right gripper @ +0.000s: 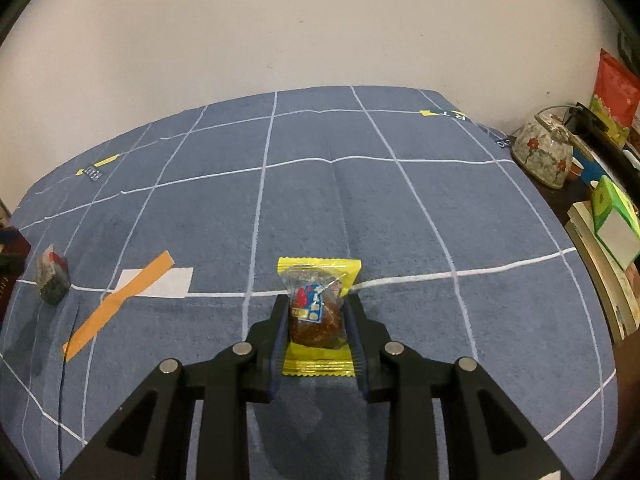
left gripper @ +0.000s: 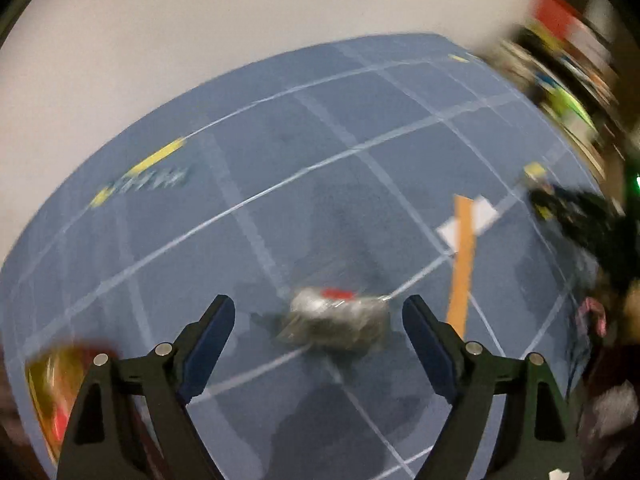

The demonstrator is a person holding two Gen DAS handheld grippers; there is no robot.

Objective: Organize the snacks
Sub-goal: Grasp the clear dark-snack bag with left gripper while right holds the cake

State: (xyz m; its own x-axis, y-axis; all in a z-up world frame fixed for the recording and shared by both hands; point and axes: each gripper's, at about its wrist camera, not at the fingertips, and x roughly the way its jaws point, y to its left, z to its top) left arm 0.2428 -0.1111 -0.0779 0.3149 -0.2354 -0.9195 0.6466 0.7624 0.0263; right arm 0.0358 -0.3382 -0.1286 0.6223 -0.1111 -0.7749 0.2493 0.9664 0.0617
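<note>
In the right wrist view my right gripper [right gripper: 317, 300] is shut on a yellow-edged snack packet [right gripper: 318, 316] with a brown sweet inside, just above the blue gridded cloth [right gripper: 400, 208]. A small grey packet [right gripper: 52, 280] with a red patch stands on the cloth at the far left. The left wrist view is blurred by motion. There my left gripper [left gripper: 319, 306] points down at that grey packet [left gripper: 340, 326], which lies on the cloth [left gripper: 280, 160] between and just beyond the wide-apart fingertips. Neither pad touches it.
An orange tape strip [right gripper: 116, 304] crosses a white paper [right gripper: 160, 282] left of centre. Off the cloth's right edge stand a flowered teapot [right gripper: 544, 152], stacked books with a green box [right gripper: 612, 220] and a red bag [right gripper: 614, 92]. A red-yellow bag [left gripper: 52, 392] lies by the left gripper.
</note>
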